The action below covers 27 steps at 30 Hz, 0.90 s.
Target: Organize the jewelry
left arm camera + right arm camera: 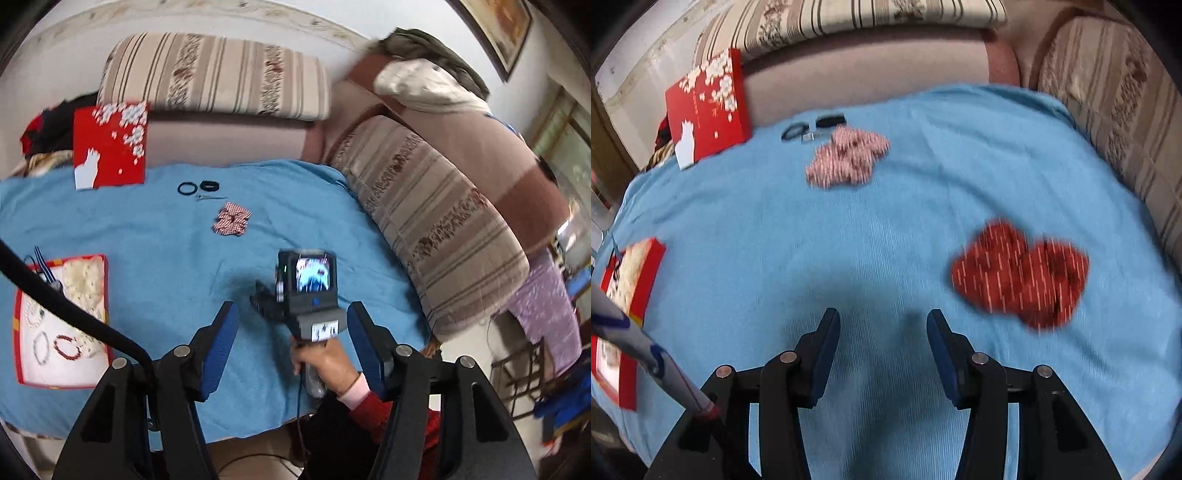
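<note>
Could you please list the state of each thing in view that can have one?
left gripper: open, nothing between its fingers
right gripper: open, empty
red box: open, necklaces and bracelets inside
box lid: off, propped against the sofa
dark red scrunchie: loose on the blue cloth
pale checked scrunchie: loose on the cloth
black hair ties: loose on the cloth

We see the open red box (107, 295) holding bracelets (68, 347); beyond it on the blue cloth (166, 258) lie a checked scrunchie (232, 220), black hair ties (187, 188) and a dark red scrunchie (1021, 273).
</note>
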Tool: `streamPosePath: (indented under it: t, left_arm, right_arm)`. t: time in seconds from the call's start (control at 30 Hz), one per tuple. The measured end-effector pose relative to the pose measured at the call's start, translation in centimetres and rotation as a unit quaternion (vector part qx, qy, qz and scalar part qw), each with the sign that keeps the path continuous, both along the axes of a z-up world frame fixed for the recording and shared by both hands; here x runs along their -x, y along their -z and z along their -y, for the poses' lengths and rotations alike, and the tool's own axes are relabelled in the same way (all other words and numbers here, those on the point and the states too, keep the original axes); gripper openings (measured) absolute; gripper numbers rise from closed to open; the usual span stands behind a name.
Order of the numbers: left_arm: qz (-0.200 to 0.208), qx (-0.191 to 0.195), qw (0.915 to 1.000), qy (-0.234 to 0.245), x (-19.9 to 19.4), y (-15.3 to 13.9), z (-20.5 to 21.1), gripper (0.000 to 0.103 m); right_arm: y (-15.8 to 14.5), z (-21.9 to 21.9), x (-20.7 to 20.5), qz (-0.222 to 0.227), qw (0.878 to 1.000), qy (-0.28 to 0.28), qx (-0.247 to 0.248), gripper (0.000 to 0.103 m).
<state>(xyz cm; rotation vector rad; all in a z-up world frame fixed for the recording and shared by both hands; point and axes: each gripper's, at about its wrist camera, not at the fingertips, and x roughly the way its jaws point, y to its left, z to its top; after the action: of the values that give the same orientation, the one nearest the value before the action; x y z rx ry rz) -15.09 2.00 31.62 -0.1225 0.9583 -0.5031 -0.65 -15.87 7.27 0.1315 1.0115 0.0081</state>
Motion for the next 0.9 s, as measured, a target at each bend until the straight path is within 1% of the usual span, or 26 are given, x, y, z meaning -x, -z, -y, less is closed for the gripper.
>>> streamPosePath:
  t: [0.1,0.13,0.23,0.27,0.3,0.33,0.4,0.47,0.53,0.6,0.63,0.67,0.7,0.73,0.8,0.9]
  left_arm:
    - [-0.004,-0.005,1.0000,0.002,-1.6,2.0,-0.8,0.060]
    - [-0.001,-0.010,0.9999,-0.008,-2.4,3.1,-1.4,0.060]
    - [-0.003,-0.034,0.9986,-0.040,-5.5,7.4,-3.8,0.061]
    - [-0.002,-0.041,0.9968,-0.069,-6.7,9.2,-5.3,0.061]
    - [0.001,-0.045,0.9949,-0.091,-7.4,10.3,-6.2,0.061]
    - [0.008,-0.051,0.9904,-0.129,-8.3,12.0,-8.0,0.061]
    - [0.020,-0.057,0.9774,-0.202,-9.5,14.9,-11.5,0.061]
    - [0.018,-0.048,0.9666,-0.251,-10.2,17.3,-14.2,0.061]
    - [0.011,-0.036,0.9623,-0.269,-10.9,19.2,-16.1,0.061]
    - [0.014,-0.034,0.9597,-0.279,-11.2,20.6,-17.2,0.061]
    - [0.020,-0.043,0.9589,-0.280,-11.5,21.3,-17.5,0.061]
    - [0.021,-0.052,0.9588,-0.278,-11.6,21.7,-17.6,0.061]
    - [0.020,-0.064,0.9587,-0.276,-11.7,22.1,-17.5,0.061]
    - [0.020,-0.075,0.9592,-0.272,-11.9,22.5,-17.5,0.061]
    - [0.024,-0.079,0.9597,-0.268,-12.0,22.7,-17.6,0.061]
    - [0.017,-0.079,0.9595,-0.270,-11.9,23.2,-17.8,0.061]
  right_arm:
    - [-0.5,-0.1,-3.0,0.011,1.000,0.005,-0.011,0.054]
    - [-0.5,-0.1,-4.1,0.011,1.000,0.006,-0.022,0.055]
    - [-0.3,-0.2,-6.5,0.012,0.999,0.017,-0.046,0.058]
    - [0.0,-0.3,-7.4,0.011,0.998,0.019,-0.055,0.060]
    - [0.3,-0.3,-8.4,0.008,0.998,0.021,-0.061,0.061]
    - [0.7,-0.4,-9.3,0.004,0.998,0.026,-0.063,0.061]
    - [1.6,-0.6,-11.0,-0.002,0.997,0.034,-0.067,0.061]
    - [2.3,-0.7,-12.7,-0.008,0.997,0.041,-0.067,0.061]
    - [3.0,-1.0,-14.3,-0.015,0.997,0.044,-0.060,0.061]
    - [3.3,-1.4,-15.6,-0.011,0.998,0.046,-0.052,0.061]
    - [3.3,-1.6,-15.9,-0.010,0.998,0.044,-0.047,0.055]
    - [3.3,-2.0,-16.3,-0.011,0.998,0.040,-0.042,0.030]
    - [3.4,-2.4,-16.6,-0.020,0.999,0.030,-0.040,0.018]
    - [3.4,-2.7,-16.6,-0.022,0.999,0.023,-0.038,0.018]
    - [2.9,-3.4,-15.8,-0.019,0.999,0.001,-0.041,0.013]
    - [2.1,-4.7,-13.2,-0.025,0.996,-0.040,-0.071,0.012]
